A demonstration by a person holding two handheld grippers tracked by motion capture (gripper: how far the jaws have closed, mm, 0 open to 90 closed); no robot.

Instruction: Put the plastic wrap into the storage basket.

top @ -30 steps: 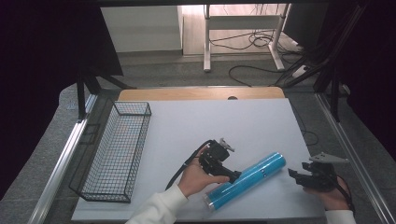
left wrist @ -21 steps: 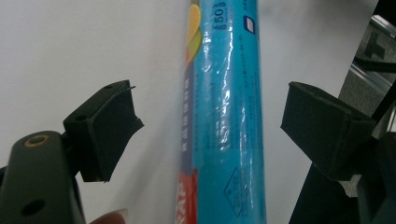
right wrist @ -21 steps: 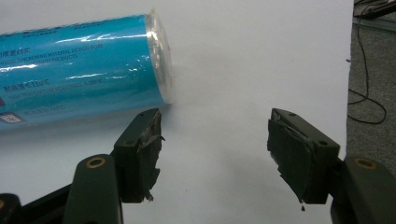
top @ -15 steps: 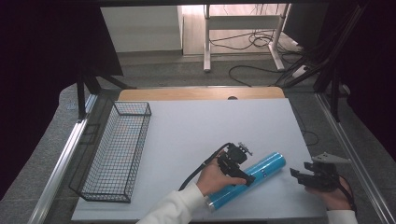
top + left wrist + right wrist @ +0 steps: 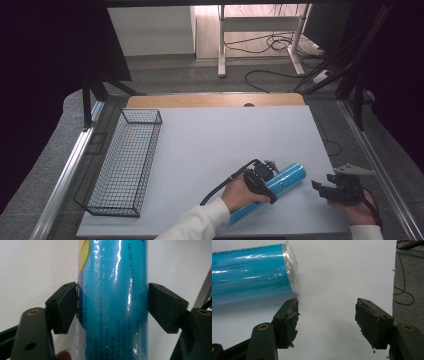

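A long blue tube wrapped in shiny plastic (image 5: 289, 177) lies slantwise on the white table near the front edge. My left gripper (image 5: 266, 183) straddles its middle from above. Its jaws have just been closing, and in the left gripper view both pads (image 5: 65, 307) press the sides of the tube (image 5: 112, 277). My right gripper (image 5: 320, 188) rests at the front right, a short way past the tube's right end. In the right gripper view its jaws (image 5: 327, 317) stand open over bare table, with the tube's end (image 5: 249, 272) up at the left.
A black wire basket (image 5: 141, 111) stands along the left side of the white table top (image 5: 225, 135). A cable trails from the left gripper toward the front. The table's right edge lies close to the right hand.
The left hand has moved right and down onto the blue tube, and its jaws have closed against it. The right gripper has stayed where it was.
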